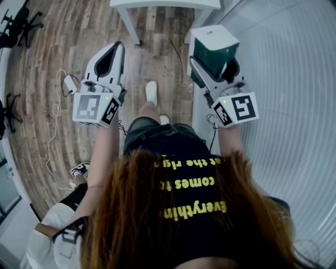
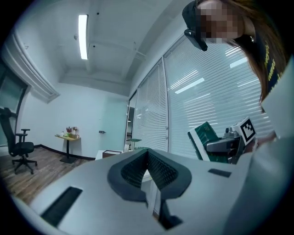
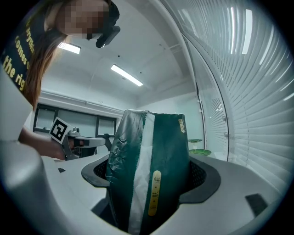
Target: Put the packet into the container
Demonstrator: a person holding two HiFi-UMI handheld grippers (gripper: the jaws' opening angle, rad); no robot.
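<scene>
- The left gripper [image 1: 112, 51] has its jaws pressed together on nothing. It is held out at the person's side, probably just to stay clear, since the other hand has the load.
- The right gripper [image 1: 214, 69] is clamped on the green packet [image 3: 161, 156]. It grips the lower end so the packet stands upright between the pads, which looks ready for lowering in.
- No view clearly shows a container. The white table [image 1: 157, 4] is cut off at the head view's top edge, so whatever stands on it is hidden.
</scene>
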